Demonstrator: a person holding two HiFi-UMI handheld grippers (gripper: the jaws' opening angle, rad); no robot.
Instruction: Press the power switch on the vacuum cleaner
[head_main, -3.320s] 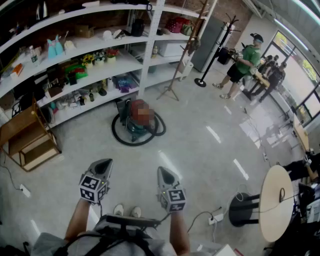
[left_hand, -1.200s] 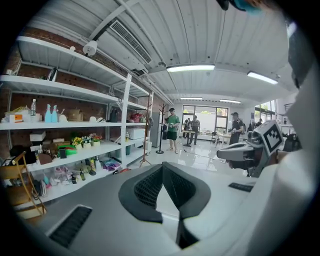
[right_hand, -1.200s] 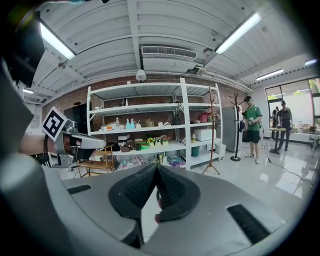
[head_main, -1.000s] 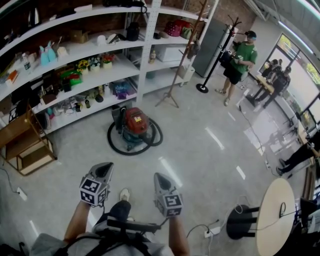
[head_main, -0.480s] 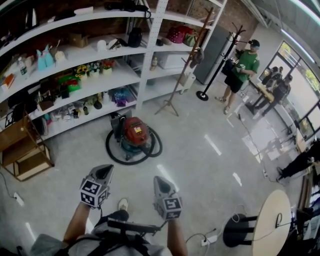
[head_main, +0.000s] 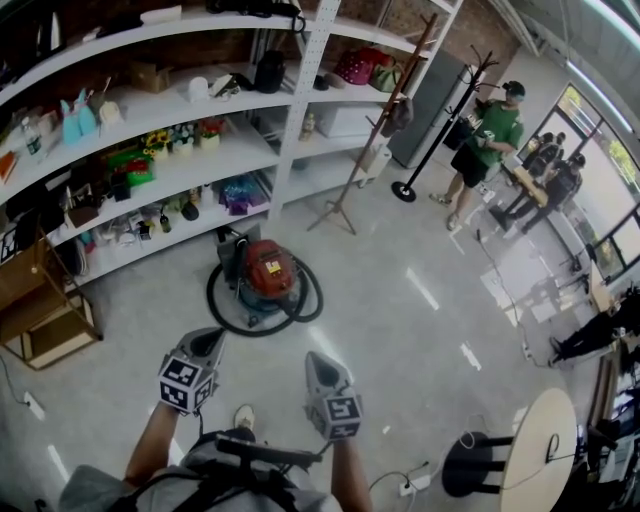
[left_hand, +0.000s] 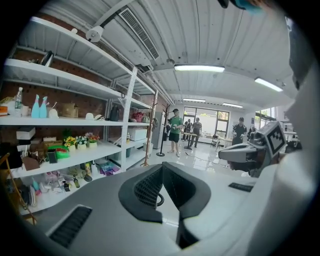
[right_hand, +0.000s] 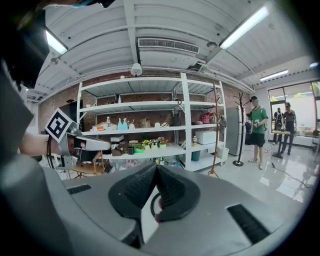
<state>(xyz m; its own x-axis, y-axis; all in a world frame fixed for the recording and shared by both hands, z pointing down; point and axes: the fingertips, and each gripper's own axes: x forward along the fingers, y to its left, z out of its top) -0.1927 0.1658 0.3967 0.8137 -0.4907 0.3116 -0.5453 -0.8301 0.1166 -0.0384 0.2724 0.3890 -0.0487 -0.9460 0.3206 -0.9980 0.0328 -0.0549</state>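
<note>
Grey polished floor (head_main: 400, 330) fills most of the head view, and along its far side runs one long white shelving unit (head_main: 290, 110) crowded with small goods. One round table (head_main: 545, 450) shows at the lower right edge. Four people are in sight, all well apart from the work: a person in a green shirt (head_main: 492, 125) beside the shelving's far end, two others in dark clothes (head_main: 555, 160) beyond, and part of a fourth at the right edge. Two stands rise near the shelving, a black coat stand (head_main: 440, 110) on a round base and a wooden tripod stand (head_main: 365, 140). The one vacuum cleaner (head_main: 268, 270), a red-topped canister, sits on the floor just in front of the lowest shelf, with its black hose (head_main: 225, 305) coiled in a single ring around it; its power switch is too small to pick out. It lies ahead of the two grippers, roughly in line with the gap between them and well apart from both. The left gripper (head_main: 208, 338) and right gripper (head_main: 318, 360) are held side by side, level, each carrying one marker cube (head_main: 185, 380). In its own view the left gripper (left_hand: 162, 167) has its ribbed jaws clenched tip to tip with nothing between them – the right gripper (right_hand: 156, 167) shows the same, jaws pressed together and empty.
</note>
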